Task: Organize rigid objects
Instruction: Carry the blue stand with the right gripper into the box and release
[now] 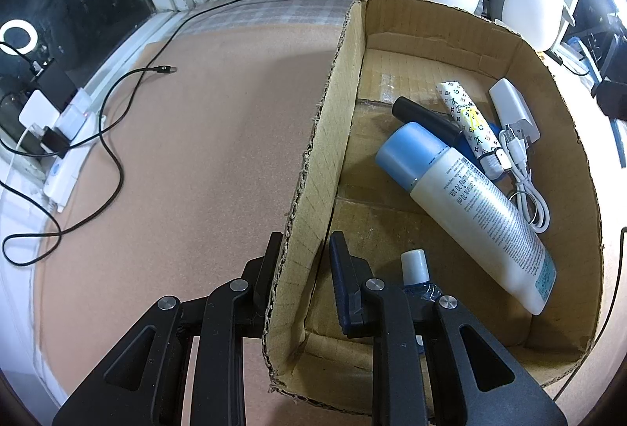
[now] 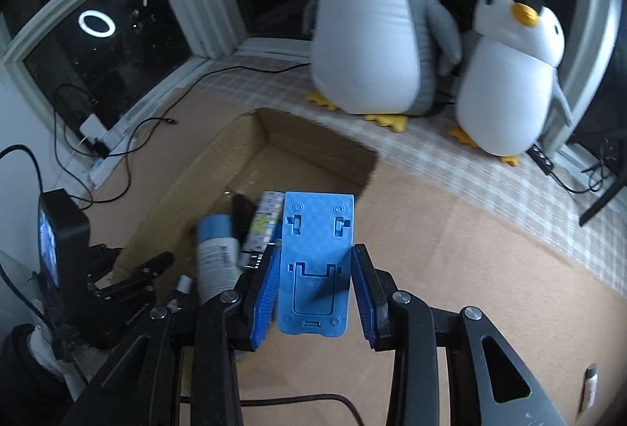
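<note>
A cardboard box [image 1: 325, 151] stands open on the tan mat. Its left wall sits between the fingers of my left gripper [image 1: 305, 269], which is shut on it. Inside lie a white bottle with a blue cap [image 1: 482, 206], a black tube [image 1: 427, 118], a patterned white tube [image 1: 470, 120], a white charger [image 1: 511, 104] with a coiled white cable [image 1: 525, 183], and a small white-capped bottle [image 1: 414, 265]. My right gripper [image 2: 316, 289] is shut on a flat blue plastic stand [image 2: 315, 261], held in the air by the box [image 2: 176, 206]. The left gripper [image 2: 129, 281] shows at the box's near corner.
Two plush penguins [image 2: 372, 26] [image 2: 509, 73] stand behind the box by the dark window. A black cable [image 1: 113, 151] and a power strip [image 1: 66, 151] lie at the left. A small white object [image 2: 589, 387] rests on the mat at lower right.
</note>
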A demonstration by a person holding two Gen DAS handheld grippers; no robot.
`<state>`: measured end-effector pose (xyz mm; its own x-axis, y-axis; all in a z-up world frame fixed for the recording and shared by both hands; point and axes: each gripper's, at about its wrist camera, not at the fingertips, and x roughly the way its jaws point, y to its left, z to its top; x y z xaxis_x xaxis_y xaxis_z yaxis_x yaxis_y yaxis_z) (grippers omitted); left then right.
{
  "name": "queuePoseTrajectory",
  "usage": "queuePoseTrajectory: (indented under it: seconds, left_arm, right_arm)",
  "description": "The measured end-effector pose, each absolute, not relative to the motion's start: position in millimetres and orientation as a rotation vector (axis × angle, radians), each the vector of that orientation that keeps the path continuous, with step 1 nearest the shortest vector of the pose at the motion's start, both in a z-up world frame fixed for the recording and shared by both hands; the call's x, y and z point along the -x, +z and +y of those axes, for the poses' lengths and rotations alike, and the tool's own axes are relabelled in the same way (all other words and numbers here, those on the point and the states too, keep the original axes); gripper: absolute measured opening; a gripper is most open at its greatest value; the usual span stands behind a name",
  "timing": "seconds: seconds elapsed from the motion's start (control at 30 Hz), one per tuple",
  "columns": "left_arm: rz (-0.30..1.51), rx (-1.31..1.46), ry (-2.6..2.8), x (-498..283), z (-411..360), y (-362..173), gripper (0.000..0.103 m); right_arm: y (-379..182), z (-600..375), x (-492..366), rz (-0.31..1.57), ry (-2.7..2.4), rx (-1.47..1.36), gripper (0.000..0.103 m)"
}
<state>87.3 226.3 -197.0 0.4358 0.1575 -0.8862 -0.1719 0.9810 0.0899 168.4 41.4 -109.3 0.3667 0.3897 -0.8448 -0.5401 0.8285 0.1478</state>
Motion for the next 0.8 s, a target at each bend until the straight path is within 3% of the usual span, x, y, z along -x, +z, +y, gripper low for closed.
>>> queuePoseTrajectory:
  seconds: [0.8]
  left_arm:
    - [1.100,0.016,0.205,-87,228,-197,0.020]
  right_arm:
    - [-127,113,-153,1.046,0.664,0.270,0.033]
